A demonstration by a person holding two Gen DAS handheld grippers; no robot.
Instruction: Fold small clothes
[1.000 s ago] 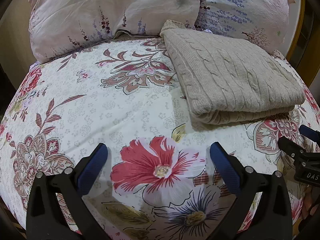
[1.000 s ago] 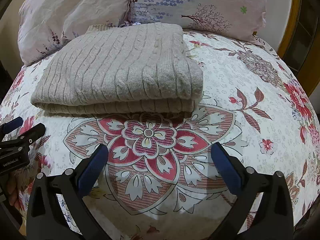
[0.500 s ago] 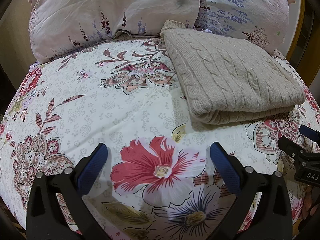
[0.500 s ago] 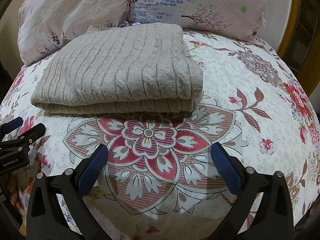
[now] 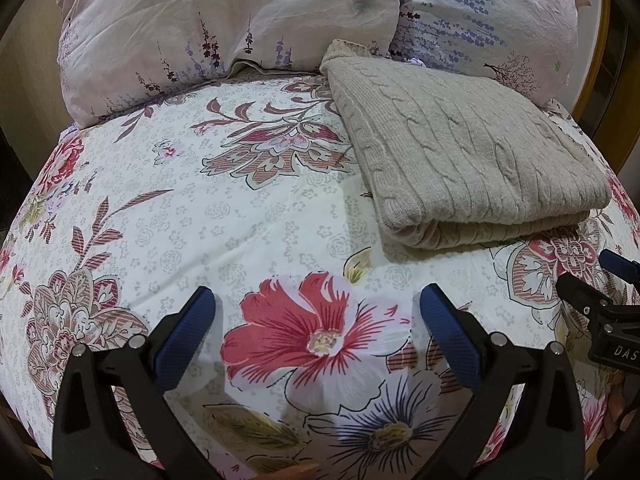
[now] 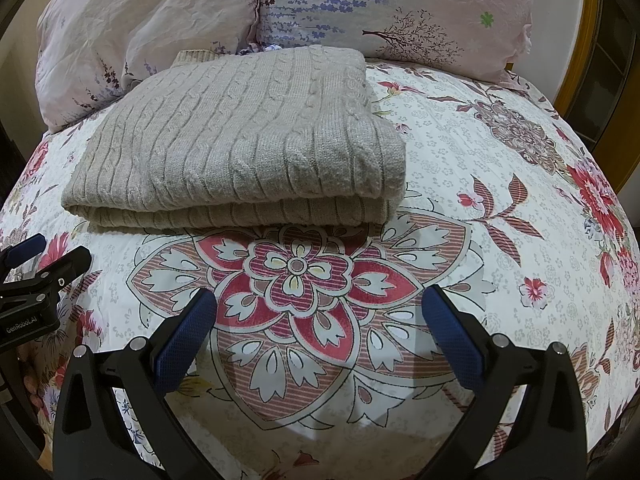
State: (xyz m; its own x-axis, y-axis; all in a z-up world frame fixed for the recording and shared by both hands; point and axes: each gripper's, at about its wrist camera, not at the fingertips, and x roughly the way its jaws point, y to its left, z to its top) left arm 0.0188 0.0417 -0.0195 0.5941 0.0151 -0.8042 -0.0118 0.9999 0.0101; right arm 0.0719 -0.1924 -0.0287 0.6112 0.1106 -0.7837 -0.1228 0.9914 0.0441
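Lying folded, sweater well beyond gaping right hand-held gripper

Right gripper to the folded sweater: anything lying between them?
Nothing but bedsheet. In the right wrist view the right gripper, jaws open, faces the beige sweater across a bare stretch printed with a large red flower.

1 folded sweater, 2 pillows, 1 bedsheet, 2 tongs.
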